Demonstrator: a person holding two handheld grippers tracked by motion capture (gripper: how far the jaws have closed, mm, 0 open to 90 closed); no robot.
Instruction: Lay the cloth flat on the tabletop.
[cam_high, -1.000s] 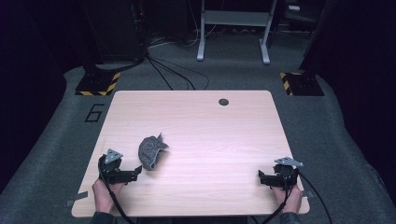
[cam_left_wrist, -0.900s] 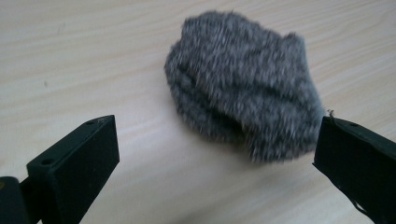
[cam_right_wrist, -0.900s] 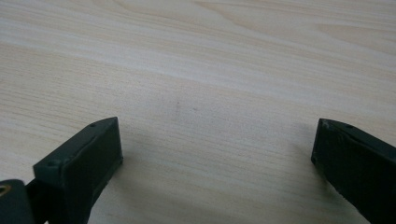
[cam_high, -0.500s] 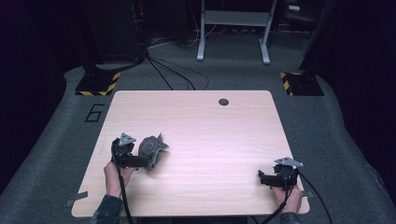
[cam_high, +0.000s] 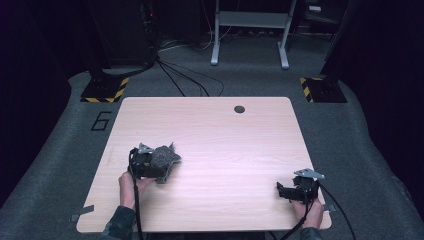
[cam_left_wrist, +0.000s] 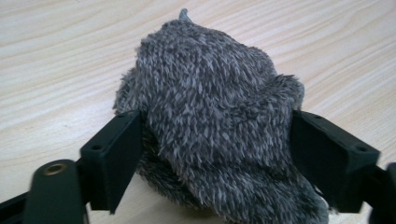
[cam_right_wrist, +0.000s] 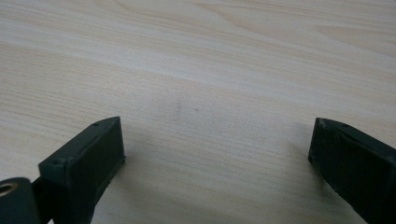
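A light wooden table (cam_high: 210, 125) stands on grey carpet (cam_high: 65, 165) in a dark room, with what may be a metal stand (cam_high: 250, 30) far behind.

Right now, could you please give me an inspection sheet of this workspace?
Surface: light wooden table, with a dark round grommet hole near the far edge.
Job's things: grey furry plush toy lying on the table, near left.
Clutter: nothing seen.
Grippers: left gripper open, jaws on either side of the toy; right gripper open over bare wood, near right.
Cables: one trails from each gripper; black cables on the floor beyond.
Surroundings: grey carpet, hazard-striped bases, grey stand legs.
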